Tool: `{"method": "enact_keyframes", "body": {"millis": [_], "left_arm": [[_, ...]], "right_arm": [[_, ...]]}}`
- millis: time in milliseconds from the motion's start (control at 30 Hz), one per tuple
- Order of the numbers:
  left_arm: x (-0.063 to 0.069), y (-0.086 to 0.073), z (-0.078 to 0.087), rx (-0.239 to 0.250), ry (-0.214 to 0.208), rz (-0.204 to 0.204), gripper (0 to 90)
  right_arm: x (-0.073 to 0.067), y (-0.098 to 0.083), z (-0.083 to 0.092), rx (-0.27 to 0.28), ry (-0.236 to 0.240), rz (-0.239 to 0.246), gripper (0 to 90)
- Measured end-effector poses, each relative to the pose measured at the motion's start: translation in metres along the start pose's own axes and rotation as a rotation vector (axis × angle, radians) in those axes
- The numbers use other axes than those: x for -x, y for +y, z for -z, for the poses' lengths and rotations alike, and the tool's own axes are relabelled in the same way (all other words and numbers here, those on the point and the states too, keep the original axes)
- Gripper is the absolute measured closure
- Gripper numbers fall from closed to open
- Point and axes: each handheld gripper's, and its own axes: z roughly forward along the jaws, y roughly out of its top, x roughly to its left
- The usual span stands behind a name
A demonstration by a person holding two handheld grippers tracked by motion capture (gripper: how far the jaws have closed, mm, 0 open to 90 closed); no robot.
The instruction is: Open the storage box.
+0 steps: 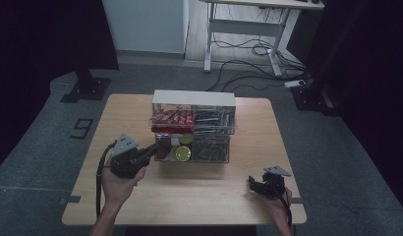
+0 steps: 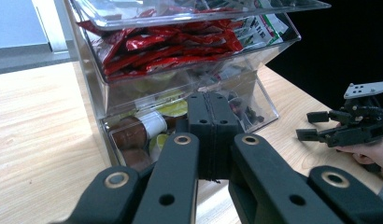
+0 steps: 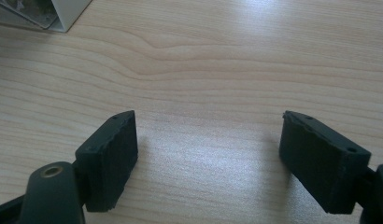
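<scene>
A clear two-tier organizer stands mid-table. Its upper tier holds red packets. The lower drawer holds brown capsules and yellow-lidded cups. My left gripper is shut, jaws pressed flat together, with its tips at the lower drawer's front left corner. I cannot tell whether it pinches anything. Near the table's front right, my right gripper is open, low over bare wood, with nothing between its pads.
The wooden table has bare room in front of and to both sides of the organizer. On the floor behind it are a white desk frame, loose cables and a black stand base.
</scene>
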Motion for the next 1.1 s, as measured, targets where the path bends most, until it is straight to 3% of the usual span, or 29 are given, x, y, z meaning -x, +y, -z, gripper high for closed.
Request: {"method": "enact_keyframes", "body": {"millis": [1100], "left_arm": [[-0.002,0.028,-0.031,-0.022,-0.016,-0.003,90.0]], "right_arm": [[0.000,0.000,0.000,0.001,-0.001,-0.001,19.4]]}}
